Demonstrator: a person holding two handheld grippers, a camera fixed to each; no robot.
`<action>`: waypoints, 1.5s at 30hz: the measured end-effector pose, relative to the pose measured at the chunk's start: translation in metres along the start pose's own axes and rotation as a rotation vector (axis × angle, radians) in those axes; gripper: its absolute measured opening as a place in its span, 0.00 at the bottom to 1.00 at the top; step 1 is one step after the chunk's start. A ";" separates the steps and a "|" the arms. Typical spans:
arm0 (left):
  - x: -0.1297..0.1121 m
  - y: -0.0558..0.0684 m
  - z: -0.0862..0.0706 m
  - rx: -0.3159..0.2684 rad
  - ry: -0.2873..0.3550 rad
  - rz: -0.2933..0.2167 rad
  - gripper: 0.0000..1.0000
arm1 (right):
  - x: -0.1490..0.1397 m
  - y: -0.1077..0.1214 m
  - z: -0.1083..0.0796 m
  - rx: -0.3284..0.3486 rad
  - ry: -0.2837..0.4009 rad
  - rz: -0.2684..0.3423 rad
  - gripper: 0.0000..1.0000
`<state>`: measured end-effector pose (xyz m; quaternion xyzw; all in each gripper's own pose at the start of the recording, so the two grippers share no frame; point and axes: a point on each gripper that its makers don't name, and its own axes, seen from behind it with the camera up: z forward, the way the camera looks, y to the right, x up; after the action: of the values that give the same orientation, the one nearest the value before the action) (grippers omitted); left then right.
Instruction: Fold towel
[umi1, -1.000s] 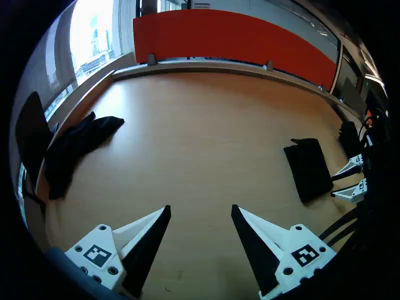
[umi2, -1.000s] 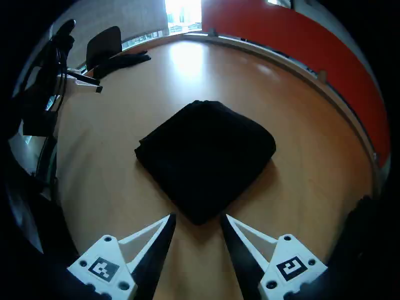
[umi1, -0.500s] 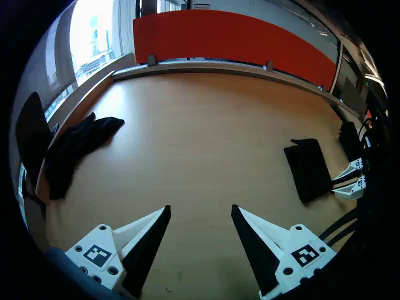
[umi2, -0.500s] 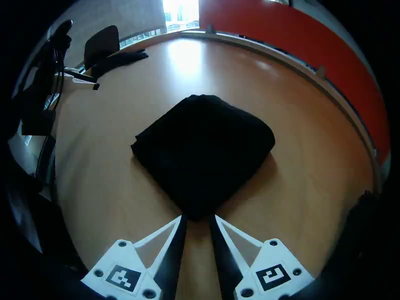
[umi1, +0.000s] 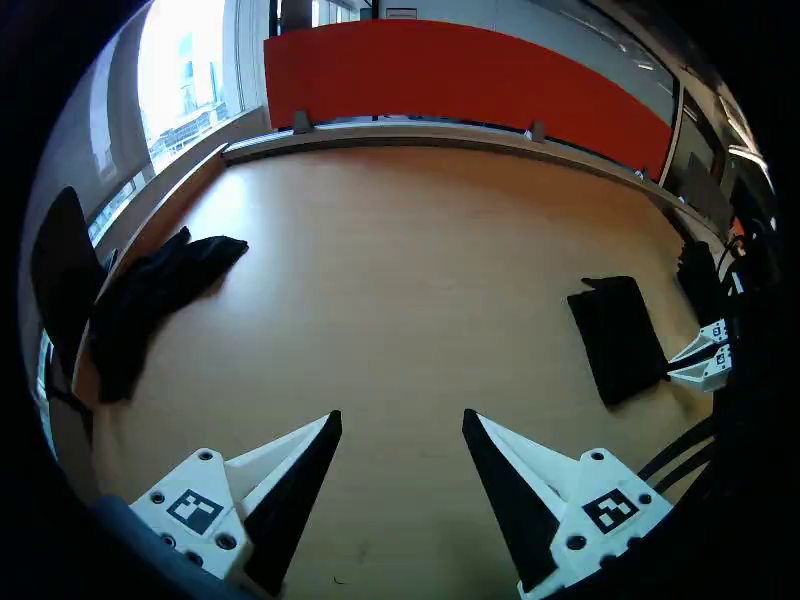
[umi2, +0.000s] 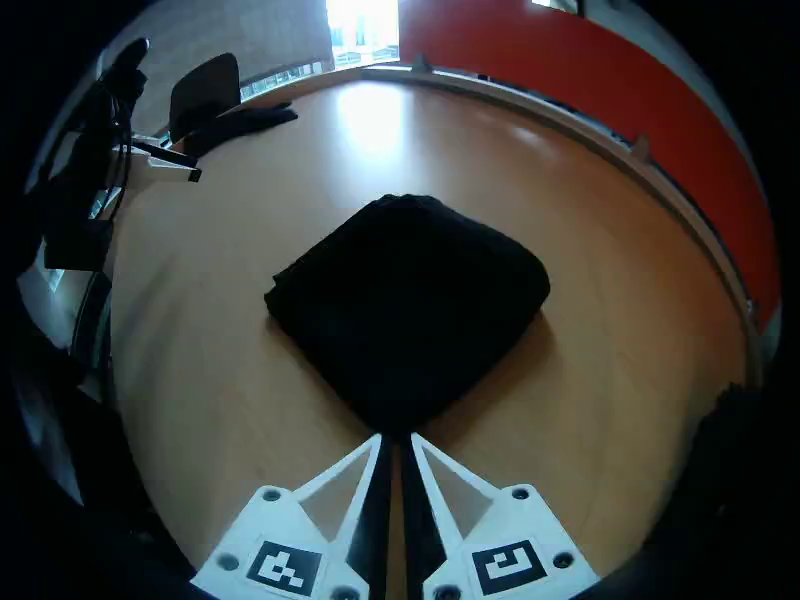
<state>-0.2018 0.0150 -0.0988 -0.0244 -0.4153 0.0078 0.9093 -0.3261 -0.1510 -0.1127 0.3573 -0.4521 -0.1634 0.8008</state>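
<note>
Towel, black and already folded into a thick, roughly square pad, lies at the centre of the right gripper view on a light wooden table, one corner pointing at the camera. The right gripper sits at the bottom centre, its two fingers drawn almost together with their tips at that near corner. Whether they have cloth pinched between them cannot be told.

In the left gripper view the towel appears small at the right edge. The left gripper is at the bottom centre, fingers spread wide with nothing between them, over bare table and well apart from the towel. A second heap of dark cloth lies at the left edge, and a red partition runs across the top.

The likely trouble is a pinch that catches only the top layer (the pad looks several layers deep). Lifting would then peel the fold open. With the left gripper so far off, nothing holds the pad down, so a pull could also slide it across the smooth table.
</note>
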 end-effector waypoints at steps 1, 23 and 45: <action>0.000 0.000 0.000 0.000 0.000 0.000 0.89 | 0.001 0.000 0.000 -0.001 0.001 0.000 0.04; 0.006 0.001 -0.001 -0.009 0.018 0.000 0.89 | 0.087 0.014 -0.040 -0.047 0.148 -0.074 0.04; 0.030 0.009 -0.009 -0.020 0.072 -0.001 0.89 | 0.200 0.053 -0.114 -0.148 0.351 -0.117 0.04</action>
<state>-0.1752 0.0242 -0.0830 -0.0335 -0.3823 0.0025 0.9234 -0.1255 -0.1829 0.0091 0.3461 -0.2708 -0.1777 0.8805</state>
